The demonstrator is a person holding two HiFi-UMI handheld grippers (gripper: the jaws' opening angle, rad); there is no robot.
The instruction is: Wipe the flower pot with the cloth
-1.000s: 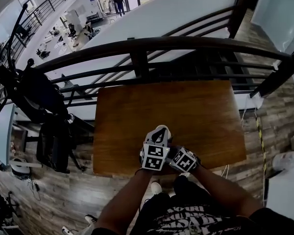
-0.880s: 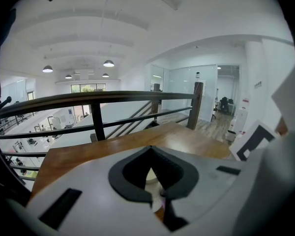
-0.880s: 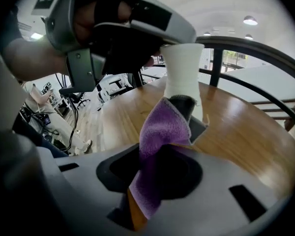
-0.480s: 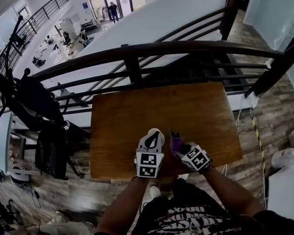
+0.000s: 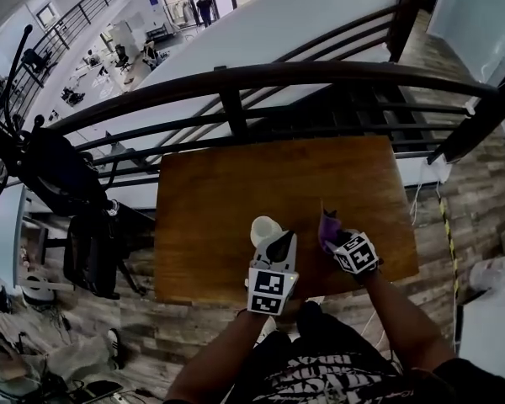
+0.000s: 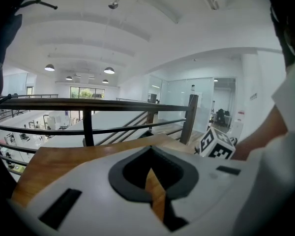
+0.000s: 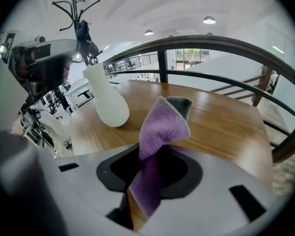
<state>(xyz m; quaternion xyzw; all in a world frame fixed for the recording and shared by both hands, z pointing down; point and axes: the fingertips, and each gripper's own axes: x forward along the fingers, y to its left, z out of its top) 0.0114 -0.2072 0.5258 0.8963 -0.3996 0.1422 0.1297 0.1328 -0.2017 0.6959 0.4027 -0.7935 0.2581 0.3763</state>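
Observation:
A white flower pot (image 5: pixel 265 228) stands upright on the brown wooden table (image 5: pixel 236 192), near its front edge. In the right gripper view the flower pot (image 7: pixel 107 102) is at the left. My left gripper (image 5: pixel 279 247) is just on the near side of the pot, shut, with nothing between its jaws (image 6: pixel 155 191). The left gripper view does not show the pot. To the right, my right gripper (image 5: pixel 332 236) is shut on a purple cloth (image 5: pixel 327 223), held above the table. The cloth (image 7: pixel 162 127) sticks up out of its jaws, apart from the pot.
A dark railing (image 5: pixel 236 99) runs right behind the table's far edge, with a drop to a lower floor beyond. A black coat rack (image 5: pixel 42 167) stands off the table's left side. The table's front edge (image 5: pixel 202 297) is close under both grippers.
My right gripper has swung to the right with the cloth, away from the left gripper. The left gripper has drawn back toward me, and the pot now shows beyond its tip.

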